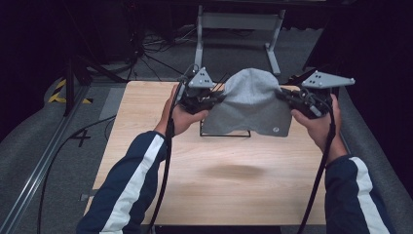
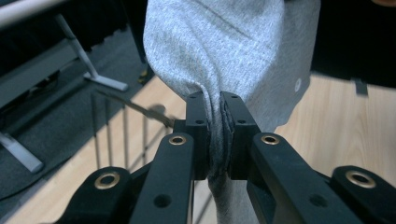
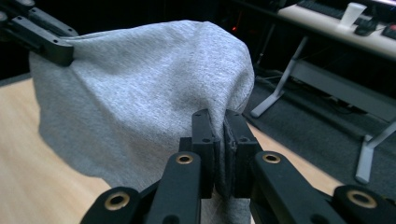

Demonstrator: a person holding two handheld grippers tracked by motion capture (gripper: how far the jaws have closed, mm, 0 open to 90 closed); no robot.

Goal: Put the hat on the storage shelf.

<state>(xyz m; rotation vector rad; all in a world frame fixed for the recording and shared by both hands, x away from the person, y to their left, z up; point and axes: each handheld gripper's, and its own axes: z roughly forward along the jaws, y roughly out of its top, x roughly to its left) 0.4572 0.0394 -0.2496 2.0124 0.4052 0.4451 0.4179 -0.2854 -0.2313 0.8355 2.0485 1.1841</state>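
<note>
A grey knitted beanie hangs in the air over the far part of the wooden table, stretched between both grippers. My left gripper pinches its left side; in the left gripper view the fabric is squeezed between the shut jaws of that gripper. At the hat's right side my right gripper is shut on the cloth, and in the right gripper view the beanie bunches into that gripper. Farther off, at the top left of the right gripper view, is the left gripper.
A black wire stand sits on the table just under the hat, with its rods in the left gripper view. A grey metal frame stands on the floor beyond the table. Cables lie on the floor at the left.
</note>
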